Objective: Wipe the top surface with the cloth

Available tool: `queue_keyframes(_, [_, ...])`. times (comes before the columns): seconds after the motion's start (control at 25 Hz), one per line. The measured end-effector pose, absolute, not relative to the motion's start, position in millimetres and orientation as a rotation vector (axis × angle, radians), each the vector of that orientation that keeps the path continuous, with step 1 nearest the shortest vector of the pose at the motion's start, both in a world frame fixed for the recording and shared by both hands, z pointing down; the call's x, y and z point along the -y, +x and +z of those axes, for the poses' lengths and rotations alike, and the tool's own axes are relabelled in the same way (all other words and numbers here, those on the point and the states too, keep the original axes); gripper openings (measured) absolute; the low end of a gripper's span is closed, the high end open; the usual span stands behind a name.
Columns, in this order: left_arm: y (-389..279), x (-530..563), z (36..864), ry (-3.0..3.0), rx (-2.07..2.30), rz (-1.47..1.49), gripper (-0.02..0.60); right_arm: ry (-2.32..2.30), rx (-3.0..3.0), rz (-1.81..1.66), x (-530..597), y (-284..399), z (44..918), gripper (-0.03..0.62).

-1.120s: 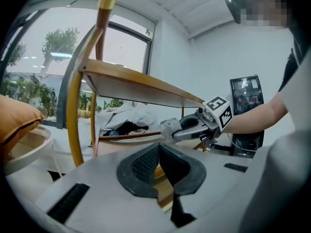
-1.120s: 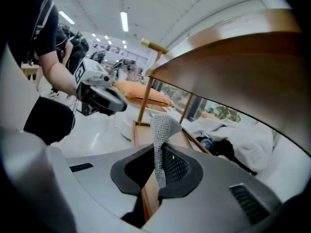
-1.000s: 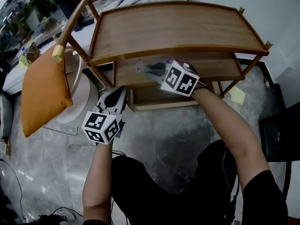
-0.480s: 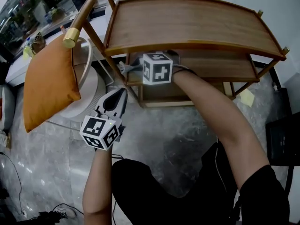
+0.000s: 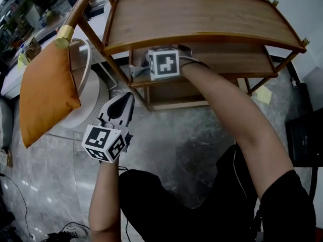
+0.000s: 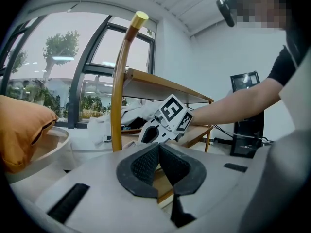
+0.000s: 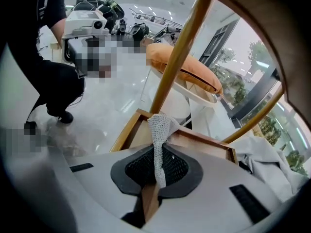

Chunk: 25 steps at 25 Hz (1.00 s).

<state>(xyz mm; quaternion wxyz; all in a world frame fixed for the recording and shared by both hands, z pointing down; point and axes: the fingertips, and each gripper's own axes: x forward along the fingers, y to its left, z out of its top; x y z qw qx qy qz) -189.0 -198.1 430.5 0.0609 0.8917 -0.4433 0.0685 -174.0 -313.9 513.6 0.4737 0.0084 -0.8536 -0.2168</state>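
Left gripper (image 6: pixel 158 148) clenched, empty, low before the shelf unit; right gripper (image 7: pixel 158 155) clamps the white mesh cloth (image 7: pixel 159 130), strip upright between its jaws, at the middle shelf (image 5: pixel 237 67) beneath the top surface (image 5: pixel 197 14).

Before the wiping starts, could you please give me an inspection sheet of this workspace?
Surface: wooden top shelf, nothing seen on it.
Job's things: white mesh cloth, pinched in the right gripper, not on the top shelf.
Clutter: yellow note on the floor; orange cushion left of the shelves.
Grippers: right gripper shut on the cloth, below the top shelf; left gripper shut, empty, over the floor.
Cables: cable on the floor, lower left.
Surroundings: grey marbled floor, black box at right.
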Motion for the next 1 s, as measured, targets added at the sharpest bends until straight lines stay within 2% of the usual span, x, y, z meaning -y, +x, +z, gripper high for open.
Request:
queue_keyframes(0.64, [-89,204,433,2.795,1.155,0.252,0.012,0.163,2.072,-0.343,332,-44,518,0.035])
queue_keyframes(1.0, [-23,202,432,2.850,1.031,0.266,0.012,0.357,2.036,-0.295,343,63,512,0.034])
